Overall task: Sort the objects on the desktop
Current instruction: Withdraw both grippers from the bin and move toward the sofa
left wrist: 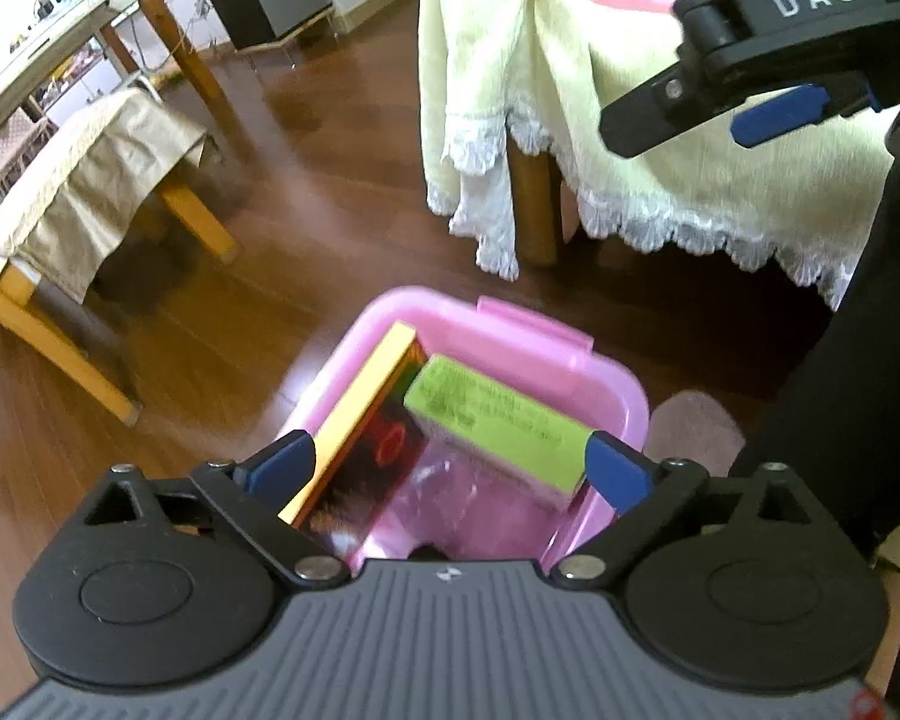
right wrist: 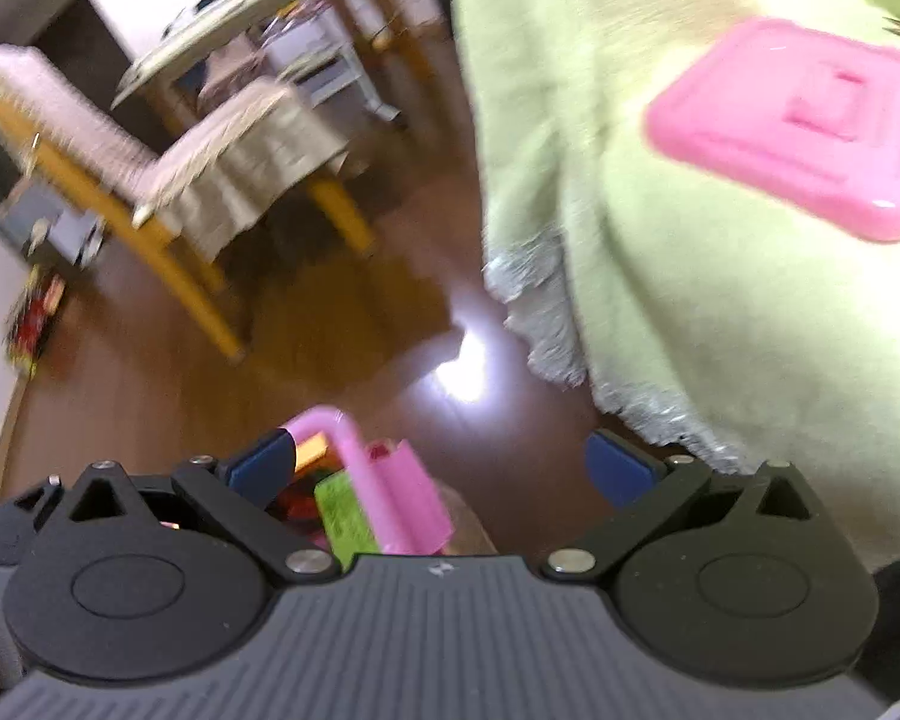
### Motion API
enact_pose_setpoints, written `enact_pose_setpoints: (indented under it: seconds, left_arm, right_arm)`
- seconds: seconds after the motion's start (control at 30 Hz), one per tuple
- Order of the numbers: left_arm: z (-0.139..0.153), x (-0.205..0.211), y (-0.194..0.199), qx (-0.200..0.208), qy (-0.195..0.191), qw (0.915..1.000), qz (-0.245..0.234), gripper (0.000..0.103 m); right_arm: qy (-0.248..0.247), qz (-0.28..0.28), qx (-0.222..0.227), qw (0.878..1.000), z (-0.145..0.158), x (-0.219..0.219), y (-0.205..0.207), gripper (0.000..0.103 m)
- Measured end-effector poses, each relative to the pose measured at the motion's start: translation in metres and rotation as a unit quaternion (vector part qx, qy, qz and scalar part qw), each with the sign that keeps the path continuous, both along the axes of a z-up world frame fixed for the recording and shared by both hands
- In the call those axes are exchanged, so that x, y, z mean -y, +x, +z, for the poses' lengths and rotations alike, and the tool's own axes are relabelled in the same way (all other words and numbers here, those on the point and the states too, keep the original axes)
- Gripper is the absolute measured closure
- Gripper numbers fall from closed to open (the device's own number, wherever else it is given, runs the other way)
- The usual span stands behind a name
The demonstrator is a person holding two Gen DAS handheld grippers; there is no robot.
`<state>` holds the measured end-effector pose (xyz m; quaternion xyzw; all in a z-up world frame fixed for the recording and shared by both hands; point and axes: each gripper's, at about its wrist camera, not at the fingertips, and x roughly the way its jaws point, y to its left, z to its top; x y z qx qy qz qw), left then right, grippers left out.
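Pale-green cloth (right wrist: pixel 720 300) with a lace hem draped the table, the pink lid (right wrist: pixel 792 126) lying on top and the pink box (left wrist: pixel 510 348) below on the wooden floor (left wrist: pixel 240 330), already holding an orange-edged book (left wrist: pixel 354 414) and a green carton (left wrist: pixel 498 420). My left gripper (left wrist: pixel 450 468) hung wide and empty over the box, my right gripper (right wrist: pixel 438 468) likewise wide. I judged the lid came next: approach level, grip its rim only, avoiding the cloth and nearby chair (left wrist: pixel 90 192).

Motion blurs the pink lid (right wrist: pixel 792 126); gripper body hides the pink box's (left wrist: pixel 618 402) near end.
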<state>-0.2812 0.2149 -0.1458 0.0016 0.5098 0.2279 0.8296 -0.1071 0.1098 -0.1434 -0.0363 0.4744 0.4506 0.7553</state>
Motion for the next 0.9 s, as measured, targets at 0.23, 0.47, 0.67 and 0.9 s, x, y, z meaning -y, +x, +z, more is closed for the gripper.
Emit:
enact_pose_setpoints:
  seconds: [0.23, 0.47, 0.67, 0.9]
  left_arm:
    - [0.022, 0.011, 0.051, 0.029, 0.011, 0.9985, -0.046, 0.001]
    - [0.047, 0.047, 0.132, 0.068, 0.020, 0.9874, -0.141, 0.001]
    - [0.066, 0.081, 0.201, 0.098, 0.025, 0.9686, -0.227, 0.001]
    - [0.084, 0.115, 0.276, 0.121, 0.036, 0.9431, -0.308, 0.001]
  right_arm:
    - [0.041, -0.067, 0.035, 0.996, 0.037, 0.049, 0.047, 0.001]
    - [0.046, -0.169, 0.075, 0.982, 0.070, 0.118, 0.113, 0.001]
    - [0.026, -0.234, 0.092, 0.968, 0.081, 0.171, 0.165, 0.001]
    - [-0.019, -0.225, 0.151, 0.962, 0.090, 0.210, 0.220, 0.001]
